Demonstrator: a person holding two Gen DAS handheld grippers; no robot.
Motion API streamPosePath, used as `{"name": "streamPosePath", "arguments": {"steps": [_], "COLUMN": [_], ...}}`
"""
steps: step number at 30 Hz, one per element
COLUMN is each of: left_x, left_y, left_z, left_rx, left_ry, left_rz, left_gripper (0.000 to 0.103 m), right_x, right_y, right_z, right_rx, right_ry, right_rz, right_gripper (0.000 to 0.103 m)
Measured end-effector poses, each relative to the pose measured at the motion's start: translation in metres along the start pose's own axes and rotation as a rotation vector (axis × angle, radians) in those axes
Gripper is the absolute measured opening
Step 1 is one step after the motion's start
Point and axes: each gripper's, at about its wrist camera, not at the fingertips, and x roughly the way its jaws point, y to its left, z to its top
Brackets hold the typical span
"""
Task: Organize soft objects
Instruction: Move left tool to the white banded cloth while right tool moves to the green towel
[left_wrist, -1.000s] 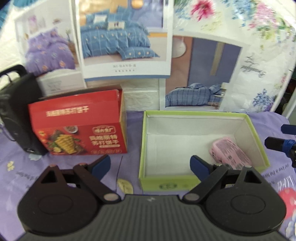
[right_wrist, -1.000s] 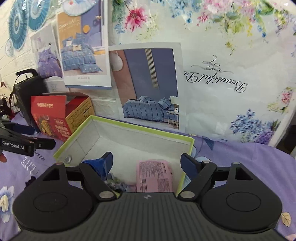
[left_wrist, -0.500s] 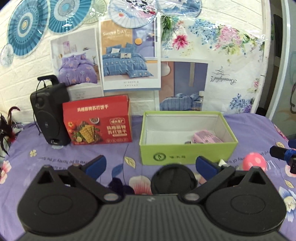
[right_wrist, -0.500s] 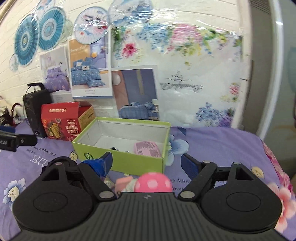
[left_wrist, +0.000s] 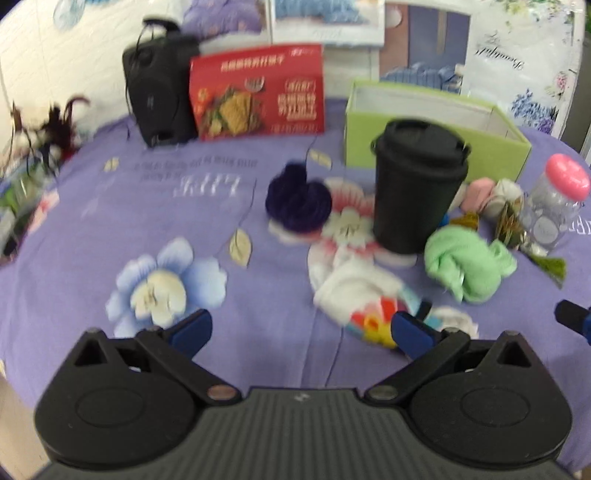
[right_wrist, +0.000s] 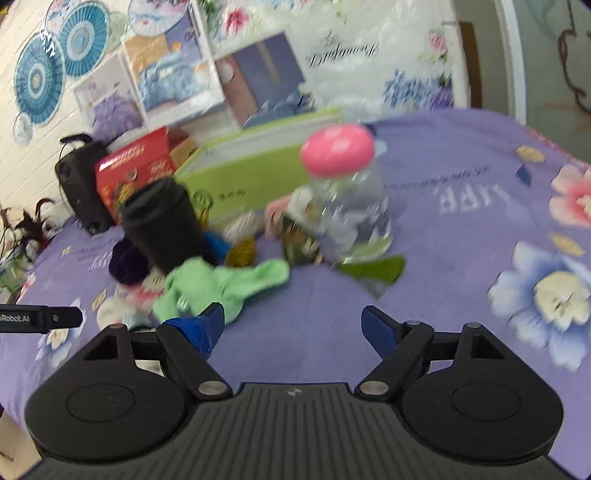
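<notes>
Speaker (left_wrist: 159, 96) sits far left at the wall, red carton (left_wrist: 258, 92) beside it; both are smaller and farther off than a second ago, when the left wrist camera sat right over the green box (left_wrist: 436, 147); view now takes in the whole purple floral cloth (left_wrist: 166, 206).

Left gripper (left_wrist: 301, 330): jaws have just been opening and now stand at their widest, nothing between them; only bare cloth under the gap; its right fingertip overlaps the edge of the white and multicoloured sock (left_wrist: 362, 295).

Middle: dark purple bundle (left_wrist: 299, 199) left of the black lidded cup (left_wrist: 417, 184), which stands upright in front of the green box; light green cloth (left_wrist: 465, 262) lies just right of the cup's base; pink and white soft bits (left_wrist: 487, 192) lie between box and jar, too blurred to name.

Right: clear jar with pink lid (right_wrist: 343, 199) stands upright, green tassel (right_wrist: 373, 267) at its foot.

Right gripper (right_wrist: 291, 326): jaws part open, gap unchanged from a second ago, empty; left fingertip sits against the light green cloth's near edge, contact not clear; earlier it looked into the box at a pink packet, now it looks at the pile outside.
</notes>
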Motion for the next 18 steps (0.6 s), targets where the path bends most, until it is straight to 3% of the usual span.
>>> {"name": "streamPosePath", "arguments": {"steps": [3, 9, 18], "left_x": [-0.003, 0.006, 0.042], "left_y": [0.003, -0.042, -0.081], "left_z": [-0.005, 0.003, 0.008], "left_rx": [-0.037, 0.041, 0.073], "left_ry": [0.008, 0.017, 0.090], "left_rz": [-0.035, -0.119, -0.114], "left_gripper": [0.103, 0.103, 0.103], "right_x": [0.008, 0.008, 0.001], "right_y": [0.003, -0.012, -0.026], "right_z": [0.001, -0.003, -0.002], "right_rx": [-0.014, 0.050, 0.074], "right_ry": [0.011, 0.016, 0.004], "right_rz": [-0.016, -0.027, -0.048], "right_gripper": [0.068, 0.068, 0.068]}}
